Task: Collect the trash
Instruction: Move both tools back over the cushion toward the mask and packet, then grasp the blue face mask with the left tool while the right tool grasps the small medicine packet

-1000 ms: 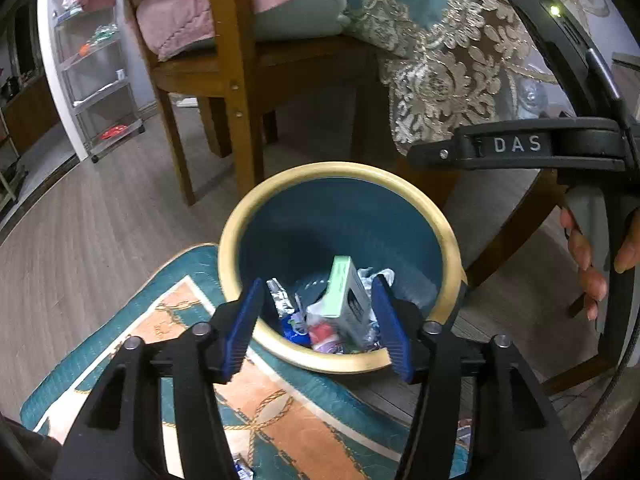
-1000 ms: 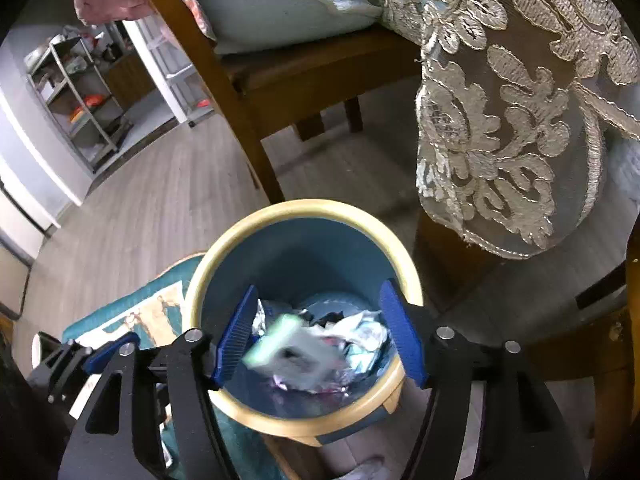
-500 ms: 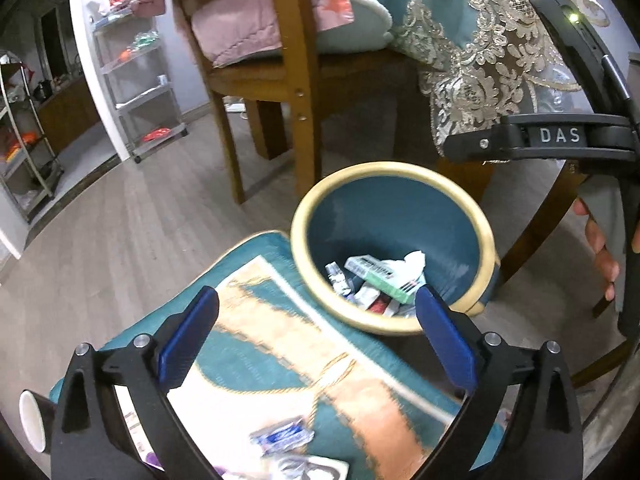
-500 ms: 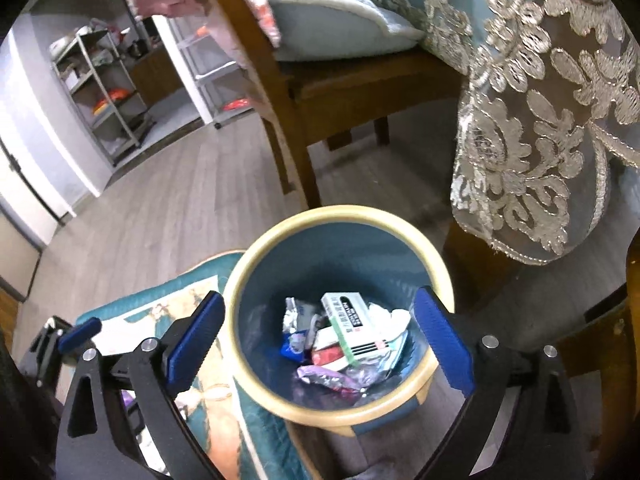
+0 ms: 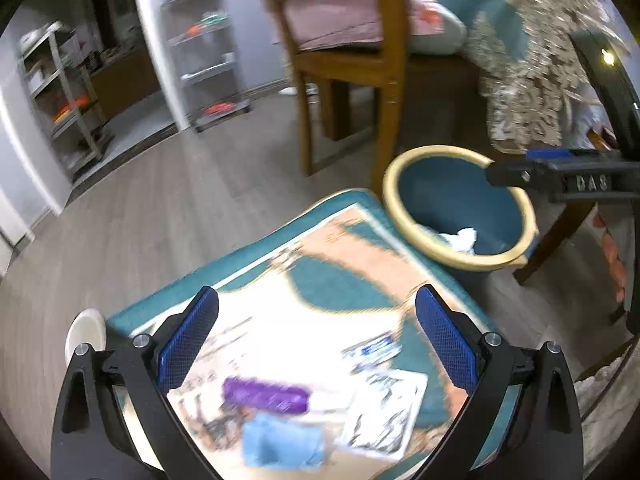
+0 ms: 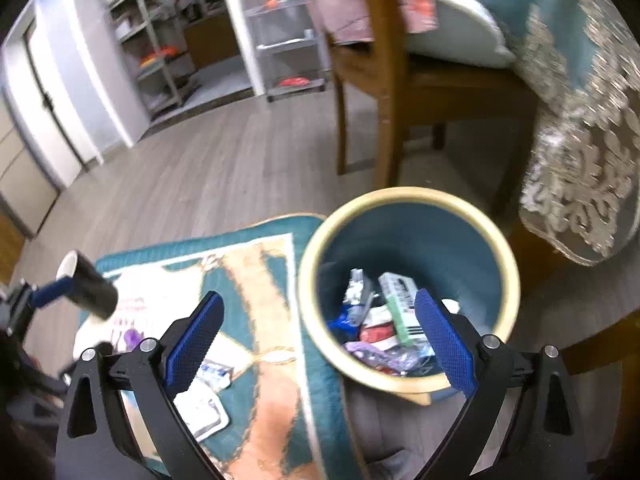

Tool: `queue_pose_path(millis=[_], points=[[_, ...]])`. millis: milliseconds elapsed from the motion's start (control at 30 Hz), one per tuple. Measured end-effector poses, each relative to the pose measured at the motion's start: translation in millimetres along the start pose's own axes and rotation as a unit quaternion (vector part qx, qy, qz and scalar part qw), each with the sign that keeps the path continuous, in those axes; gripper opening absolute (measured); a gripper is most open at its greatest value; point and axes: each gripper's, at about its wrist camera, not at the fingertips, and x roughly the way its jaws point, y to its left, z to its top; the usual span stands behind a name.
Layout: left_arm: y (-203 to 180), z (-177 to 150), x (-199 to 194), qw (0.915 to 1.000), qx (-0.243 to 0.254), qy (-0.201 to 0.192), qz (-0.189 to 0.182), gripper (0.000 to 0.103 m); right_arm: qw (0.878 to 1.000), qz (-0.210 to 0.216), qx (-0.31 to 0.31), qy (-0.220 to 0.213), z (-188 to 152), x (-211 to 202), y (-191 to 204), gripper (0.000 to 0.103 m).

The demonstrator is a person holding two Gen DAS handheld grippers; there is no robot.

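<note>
A blue trash bin with a yellow rim point(image 5: 404, 168) point(image 6: 316, 240) stands on the floor by a rug and holds several wrappers and a green box point(image 6: 400, 300). Loose trash lies on the rug point(image 5: 340, 280): a purple packet point(image 5: 266, 394), a light blue piece point(image 5: 280, 446), a white wrapper point(image 5: 384, 412) and a blue-white wrapper point(image 5: 374, 350). My left gripper point(image 5: 316, 344) is open and empty above this trash, left of the bin. My right gripper point(image 6: 318, 336) is open and empty, near the bin's left rim; it also shows in the left wrist view point(image 5: 560, 178).
A wooden chair point(image 5: 360, 72) point(image 6: 380, 92) stands behind the bin. A lace tablecloth point(image 6: 580, 160) hangs at the right. A white cup point(image 5: 86, 334) sits at the rug's left edge. Metal shelves point(image 5: 208, 48) stand at the back wall.
Both grippers opened wide and swung left, away from the bin toward the rug. The green box dropped into the bin. The rug's loose trash has come into the left wrist view.
</note>
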Motion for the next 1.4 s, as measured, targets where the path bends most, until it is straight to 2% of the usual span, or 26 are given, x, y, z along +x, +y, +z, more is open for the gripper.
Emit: queue_pose_path(millis=[267, 400, 467, 667, 933, 1033, 1133, 1267, 1400], points=[[58.7, -38.1, -8.6, 0.9955, -0.07, 0.039, 0.051, 0.097, 0.999, 0.019, -0.027, 0.024, -9.7, 14.7, 40.1, 0.096], [77.9, -59.6, -7.1, 0.9893, -0.126, 0.062, 0.041, 0.097, 0.998, 0.028, -0.039, 0.037, -13.4, 23.7, 53.9, 0.095], [80.0, -69.7, 0.2, 0.987, -0.133, 0.081, 0.043, 0.097, 0.998, 0.026, -0.051, 0.041, -16.4, 26.7, 61.4, 0.095], [65.9, -90.0, 32.2, 0.9837, -0.087, 0.148, 0.054, 0.097, 0.993, 0.023, -0.091, 0.067, -29.2, 43.5, 73.9, 0.095], [53.1, -102.1, 51.3, 0.9787, -0.061, 0.191, 0.044, 0.095, 0.975, 0.026, -0.196, 0.1, -58.6, 68.1, 97.5, 0.094], [50.2, -102.8, 55.9, 0.9777, -0.061, 0.198, 0.037, 0.091, 0.968, 0.026, -0.222, 0.111, -69.8, 77.7, 109.9, 0.094], [49.7, -104.8, 60.7, 0.9763, -0.062, 0.205, 0.028, 0.089, 0.961, 0.029, -0.243, 0.127, -77.3, 87.6, 119.5, 0.088], [50.7, -106.5, 67.4, 0.9742, -0.068, 0.215, 0.014, 0.08, 0.954, 0.038, -0.258, 0.146, -84.0, 102.0, 129.7, 0.077], [52.2, -111.6, 78.5, 0.9698, -0.07, 0.234, 0.0, 0.07, 0.949, 0.045, -0.267, 0.164, -88.0, 113.4, 135.3, 0.073]])
